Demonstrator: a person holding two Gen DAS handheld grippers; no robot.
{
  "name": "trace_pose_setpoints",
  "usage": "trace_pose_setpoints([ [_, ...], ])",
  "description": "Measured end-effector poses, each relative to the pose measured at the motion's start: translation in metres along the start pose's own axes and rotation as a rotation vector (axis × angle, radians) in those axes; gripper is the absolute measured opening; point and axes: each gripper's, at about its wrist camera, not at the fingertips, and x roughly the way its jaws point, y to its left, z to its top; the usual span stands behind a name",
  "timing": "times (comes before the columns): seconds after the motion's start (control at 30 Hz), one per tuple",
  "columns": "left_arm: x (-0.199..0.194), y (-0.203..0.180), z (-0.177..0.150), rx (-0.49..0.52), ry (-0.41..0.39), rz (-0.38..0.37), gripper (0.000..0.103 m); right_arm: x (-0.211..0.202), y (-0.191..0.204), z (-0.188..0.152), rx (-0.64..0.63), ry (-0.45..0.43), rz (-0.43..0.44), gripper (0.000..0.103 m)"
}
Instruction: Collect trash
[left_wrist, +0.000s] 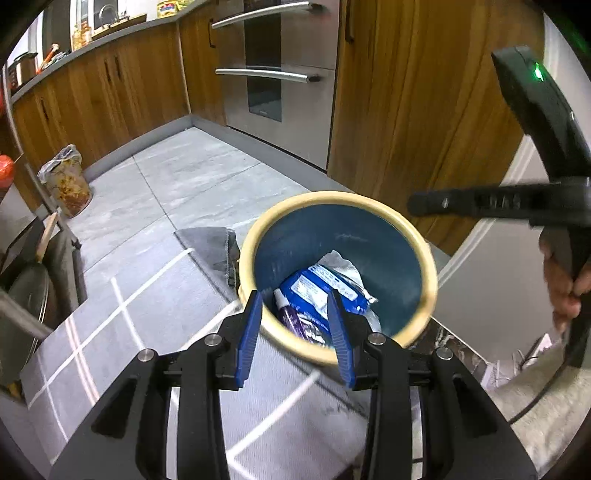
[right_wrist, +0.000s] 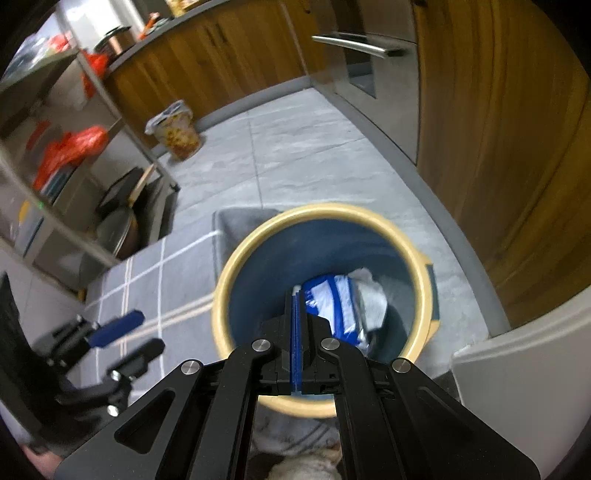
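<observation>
We hold both grippers just above the bin (left_wrist: 258, 236), a round tub with a cream rim and smooth blue wall on the grey rug (left_wrist: 147, 295). The left gripper (left_wrist: 295, 299) has its jaws released and empty; the right gripper (right_wrist: 296, 295) is clenched on nothing. The trash (left_wrist: 321, 291), crinkly blue-and-white wrappers, lies inside the bin, below the left jaws, long axis slanting away.

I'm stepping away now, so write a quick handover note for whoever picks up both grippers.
Left gripper: open, empty, above the bin's near rim.
Right gripper: shut, empty, over the bin.
Round blue bin with cream rim: on the floor by the grey checked rug.
Done: blue-and-white wrapper, purple packet and crumpled white paper lie inside.
Left: no loose trash shows; check around.
</observation>
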Motion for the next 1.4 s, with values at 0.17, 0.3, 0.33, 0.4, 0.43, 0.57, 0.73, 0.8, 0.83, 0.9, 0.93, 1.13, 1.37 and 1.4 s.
trace_pose_setpoints([
  [0.17, -0.042, 0.002, -0.013, -0.035, -0.045, 0.036, 0.072, -0.027, 0.022, -0.027, -0.071, -0.057, -0.024, 0.009],
  [0.3, -0.071, 0.003, -0.023, -0.085, -0.1, 0.042, 0.089, -0.048, 0.028, -0.05, -0.08, -0.096, -0.02, 0.029],
  [0.33, -0.081, 0.002, -0.026, -0.086, -0.119, 0.052, 0.091, -0.051, 0.03, -0.055, -0.084, -0.104, -0.023, 0.031],
  [0.4, -0.095, -0.001, -0.031, -0.076, -0.159, 0.084, 0.096, -0.061, 0.034, -0.066, -0.091, -0.135, -0.038, 0.039],
  [0.43, -0.101, -0.002, -0.031, -0.072, -0.179, 0.095, 0.097, -0.067, 0.036, -0.069, -0.092, -0.158, -0.044, 0.05],
  [0.57, -0.132, -0.006, -0.038, -0.07, -0.276, 0.104, 0.097, -0.091, 0.045, -0.083, -0.089, -0.269, -0.073, 0.08],
  [0.73, -0.159, -0.011, -0.048, -0.068, -0.357, 0.128, 0.097, -0.11, 0.059, -0.094, -0.114, -0.395, -0.121, 0.095],
  [0.8, -0.162, -0.012, -0.051, -0.053, -0.377, 0.149, 0.097, -0.115, 0.064, -0.096, -0.123, -0.434, -0.147, 0.096],
  [0.83, -0.163, -0.012, -0.053, -0.054, -0.386, 0.152, 0.097, -0.116, 0.065, -0.096, -0.126, -0.443, -0.156, 0.097],
  [0.9, -0.161, -0.007, -0.056, -0.075, -0.39, 0.149, 0.097, -0.115, 0.067, -0.098, -0.128, -0.453, -0.174, 0.097],
  [0.93, -0.159, -0.006, -0.058, -0.083, -0.387, 0.153, 0.097, -0.116, 0.067, -0.099, -0.13, -0.455, -0.174, 0.097],
  [1.13, -0.138, 0.004, -0.065, -0.124, -0.375, 0.312, 0.097, -0.116, 0.068, -0.099, -0.129, -0.467, -0.196, 0.098],
  [1.37, -0.123, -0.006, -0.068, -0.067, -0.408, 0.288, 0.097, -0.113, 0.063, -0.097, -0.111, -0.457, -0.205, 0.098],
  [1.4, -0.122, -0.007, -0.068, -0.062, -0.406, 0.286, 0.098, -0.112, 0.062, -0.098, -0.109, -0.455, -0.206, 0.098],
])
